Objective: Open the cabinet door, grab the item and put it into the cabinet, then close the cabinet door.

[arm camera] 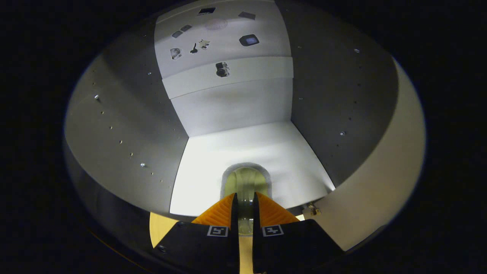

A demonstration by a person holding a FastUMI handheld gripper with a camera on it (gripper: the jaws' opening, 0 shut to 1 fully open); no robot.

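Gripper view, and here's the item [246,182] right in the claw: a pale, greenish, see-through thing, rounded at its far end, pinched between the two fingers with its nose poking out just ahead of them. The gripper [245,203] is clenched on it, a finger on either flank, and the gap between them is narrow. It hangs over the front part of the cabinet floor [228,152], inside the open cabinet, with a soft shadow ringed around it on the white board below.

How will it handle? My read: light, smooth-skinned, likely hard and glassy or a stiff clear plastic, so slippery under the pads and not something to squeeze hard or drop. The hold is on its narrow middle, which looks the sensible place; the rounded end would slide away.

Outward now: grey side walls with rows of small peg holes left [125,125] and right [335,95], a pale back panel [232,106] beyond, and above that a lit surface with small dark shapes on it. The open door [384,179] swings off to the right, a hinge fitting [311,209] near its foot.

Hard to make out: what the item really is, a cup or a bottle, since its rear is buried between the fingers. Whether it is touching the floor or hovering above it, I cannot tell.
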